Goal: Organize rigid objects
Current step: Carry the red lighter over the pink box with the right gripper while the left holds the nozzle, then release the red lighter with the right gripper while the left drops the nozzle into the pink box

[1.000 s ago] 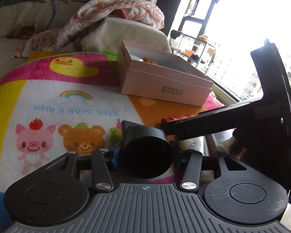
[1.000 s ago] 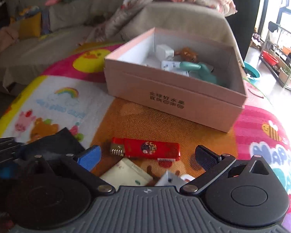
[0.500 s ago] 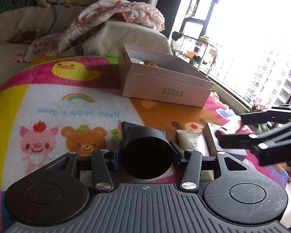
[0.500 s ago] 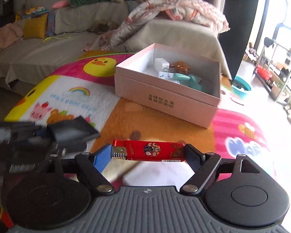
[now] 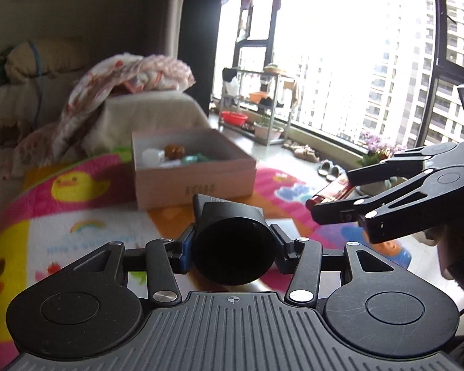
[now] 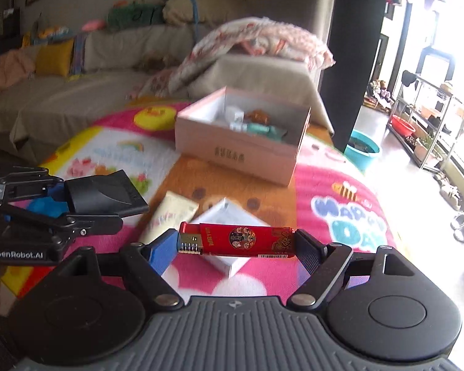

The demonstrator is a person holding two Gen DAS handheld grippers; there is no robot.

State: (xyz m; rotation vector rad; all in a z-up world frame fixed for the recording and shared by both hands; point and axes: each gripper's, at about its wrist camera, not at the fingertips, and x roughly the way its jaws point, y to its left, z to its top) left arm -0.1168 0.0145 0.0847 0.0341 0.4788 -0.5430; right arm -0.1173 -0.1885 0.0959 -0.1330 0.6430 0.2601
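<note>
From the left wrist view, the left tongs (image 5: pixel 233 244) were clamped on a black cup (image 5: pixel 233 247), pinched from both sides near its open mouth and held clear of the mat (image 5: pixel 77 235). It looked like a stiff, light plastic shell with smooth sides, so a squeeze across the mouth suited it, though it could slide if the hold slackened. Beyond it stood the pink box (image 5: pixel 191 182), open-topped, with a few small things already inside. Off to the right the right tongs (image 5: pixel 331 204) hung in the air with a red lighter (image 5: pixel 331 190) showing between them.

From the right wrist view, the right tongs (image 6: pixel 236 241) held the lighter (image 6: pixel 236 239) end to end, one pad on its metal head and the other on its base, above the mat (image 6: pixel 340 216). The jaws had just been closing, with the lighter between them. I judged it small, hard and light, with a glossy case; gripped by the ends it could pivot or pop out, so across the flat sides would be surer. Under it lay a white box (image 6: pixel 222 216) and a cream tube (image 6: pixel 170 216). The pink box (image 6: pixel 238 151) sat further off on the mat, well apart from the lighter, and seemed the place for both held things. At the left edge the left tongs (image 6: pixel 77 204) carried the cup (image 6: pixel 105 194).
</note>
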